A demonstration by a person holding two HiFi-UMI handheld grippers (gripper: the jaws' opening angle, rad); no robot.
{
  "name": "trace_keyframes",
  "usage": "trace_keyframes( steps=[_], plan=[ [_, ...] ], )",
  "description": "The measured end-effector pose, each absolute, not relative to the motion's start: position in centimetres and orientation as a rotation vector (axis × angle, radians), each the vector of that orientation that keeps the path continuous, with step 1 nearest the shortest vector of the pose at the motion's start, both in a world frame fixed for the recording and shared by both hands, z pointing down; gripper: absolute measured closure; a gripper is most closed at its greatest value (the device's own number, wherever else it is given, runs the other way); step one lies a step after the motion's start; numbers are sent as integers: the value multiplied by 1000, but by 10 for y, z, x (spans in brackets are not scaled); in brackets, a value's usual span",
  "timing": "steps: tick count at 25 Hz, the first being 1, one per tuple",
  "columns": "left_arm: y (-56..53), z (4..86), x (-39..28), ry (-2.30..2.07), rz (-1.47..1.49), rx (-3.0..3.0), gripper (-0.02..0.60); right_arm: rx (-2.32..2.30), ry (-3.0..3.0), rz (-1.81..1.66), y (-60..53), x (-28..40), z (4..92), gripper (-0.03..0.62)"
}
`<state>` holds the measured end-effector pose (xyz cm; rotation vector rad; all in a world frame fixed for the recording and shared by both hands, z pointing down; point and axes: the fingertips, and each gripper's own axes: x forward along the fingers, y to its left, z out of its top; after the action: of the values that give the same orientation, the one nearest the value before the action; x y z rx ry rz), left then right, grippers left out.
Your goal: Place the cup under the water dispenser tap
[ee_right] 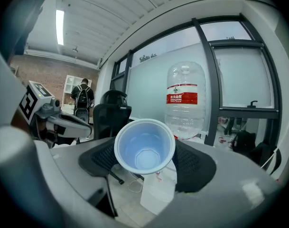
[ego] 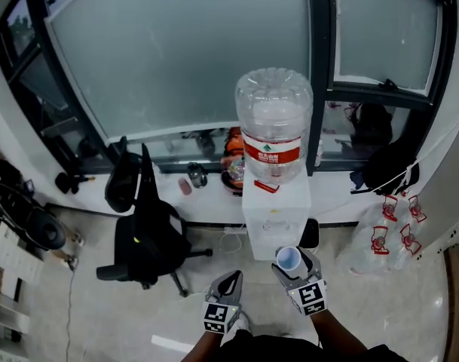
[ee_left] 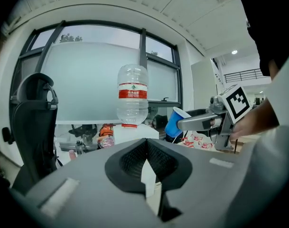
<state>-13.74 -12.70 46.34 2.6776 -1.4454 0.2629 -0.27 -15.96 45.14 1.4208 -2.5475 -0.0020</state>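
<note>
A white water dispenser (ego: 274,221) with a large clear bottle (ego: 274,119) on top stands against the window sill, just ahead of both grippers. My right gripper (ego: 292,262) is shut on a blue plastic cup (ego: 288,259), held upright with its open mouth up, close in front of the dispenser's lower body. In the right gripper view the cup (ee_right: 144,146) sits between the pads, with the bottle (ee_right: 184,99) behind it. My left gripper (ego: 228,280) hangs to the left of the dispenser, shut and empty. The left gripper view shows the cup (ee_left: 173,122) to the right of the dispenser (ee_left: 135,132).
A black office chair (ego: 146,232) stands left of the dispenser. Printed plastic bags (ego: 387,236) lie on the floor at the right. The sill (ego: 342,191) carries small items and a dark bag. A person (ee_right: 82,96) stands far back in the room.
</note>
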Motion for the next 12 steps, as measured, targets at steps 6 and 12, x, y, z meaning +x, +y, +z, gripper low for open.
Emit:
trace_keyframes(
  steps=[6,12],
  plan=[
    [-155,466,-162,-1368,247,2711,563,1488,-2483,17,-182,-23,454,235],
    [-173,478,-182,-1260,229,2702,563,1567,-2433,68,-196,-39,462,235]
  ],
)
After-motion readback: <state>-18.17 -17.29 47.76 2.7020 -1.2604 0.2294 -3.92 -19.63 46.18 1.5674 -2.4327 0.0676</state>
